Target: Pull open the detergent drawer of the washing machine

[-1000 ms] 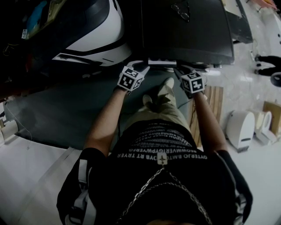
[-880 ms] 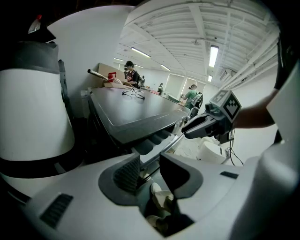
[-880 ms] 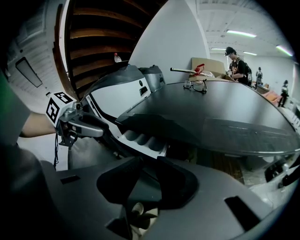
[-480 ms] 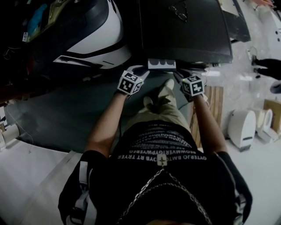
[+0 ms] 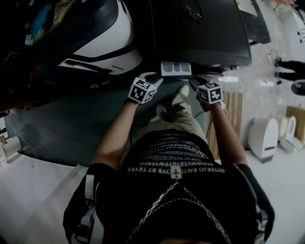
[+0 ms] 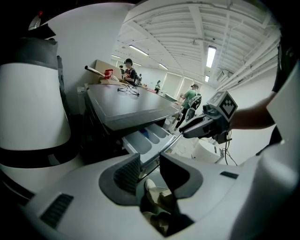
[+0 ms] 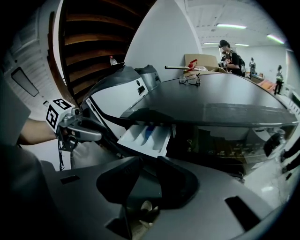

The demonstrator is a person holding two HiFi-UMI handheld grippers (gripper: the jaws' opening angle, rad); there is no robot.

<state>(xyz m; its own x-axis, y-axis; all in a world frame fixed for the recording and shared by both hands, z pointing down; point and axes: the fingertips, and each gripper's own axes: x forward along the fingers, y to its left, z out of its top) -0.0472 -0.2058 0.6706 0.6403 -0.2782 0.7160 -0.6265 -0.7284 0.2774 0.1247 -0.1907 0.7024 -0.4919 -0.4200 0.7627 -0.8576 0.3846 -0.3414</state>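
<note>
The dark-topped washing machine (image 5: 200, 33) stands in front of me, its white detergent drawer (image 5: 176, 68) pulled partway out. The drawer's compartments (image 6: 145, 137) show, one with blue inside. My left gripper (image 5: 153, 78) reaches to the drawer's left front corner. In the left gripper view the drawer's front edge runs down into the narrow gap of the left gripper (image 6: 150, 165). My right gripper (image 5: 196, 80) hovers at the drawer's right end; its jaws stand a little apart around nothing, with the drawer (image 7: 145, 137) just beyond the right gripper (image 7: 144, 165).
A white and black appliance (image 5: 102, 35) stands left of the machine. Glasses (image 5: 196, 12) lie on the machine's top. My shoe (image 5: 181, 93) is on the dark mat (image 5: 66, 119) below the drawer. White bins (image 5: 261, 138) and a wooden slat panel (image 5: 233, 109) stand at right. People stand far off.
The drawer has slid further out of the machine toward me. Both grippers have drawn back slightly toward my body.
</note>
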